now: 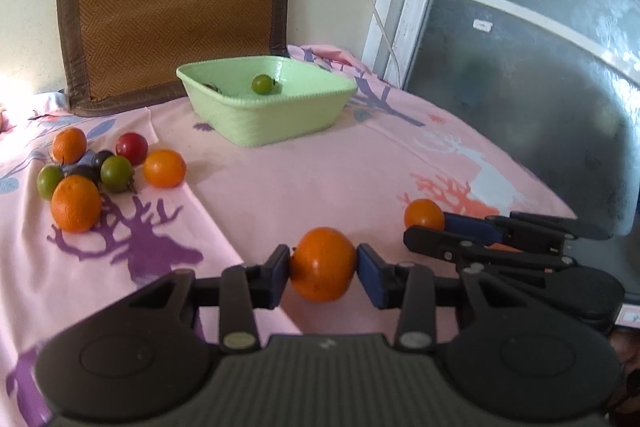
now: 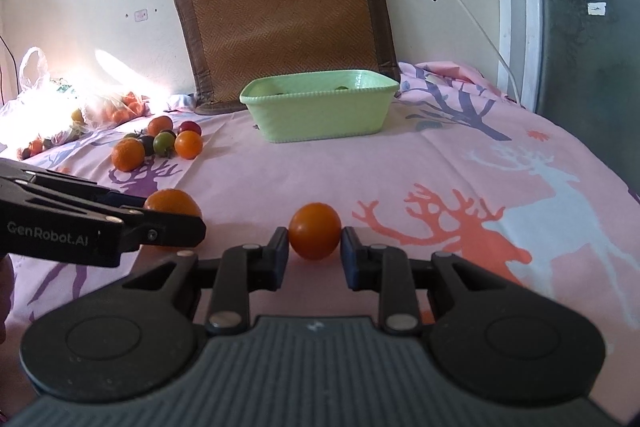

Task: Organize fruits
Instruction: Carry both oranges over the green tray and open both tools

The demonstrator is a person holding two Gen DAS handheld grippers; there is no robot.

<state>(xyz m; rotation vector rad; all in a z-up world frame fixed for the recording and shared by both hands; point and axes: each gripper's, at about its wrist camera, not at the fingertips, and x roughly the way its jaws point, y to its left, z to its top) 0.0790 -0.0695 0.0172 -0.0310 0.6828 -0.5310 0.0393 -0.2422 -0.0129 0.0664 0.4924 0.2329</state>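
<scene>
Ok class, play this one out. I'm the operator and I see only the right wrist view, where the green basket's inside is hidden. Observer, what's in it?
Observer: The left wrist view shows a green tomato lying in the basket.
Operator: Anything else in there?
Observer: A dark fruit peeks over the rim by the left wall. I cannot tell what kind.
Operator: I see the left claw only side-on. Does it really hold its fruit?
Observer: Yes, the left claw has both pads against an orange fruit.
</scene>
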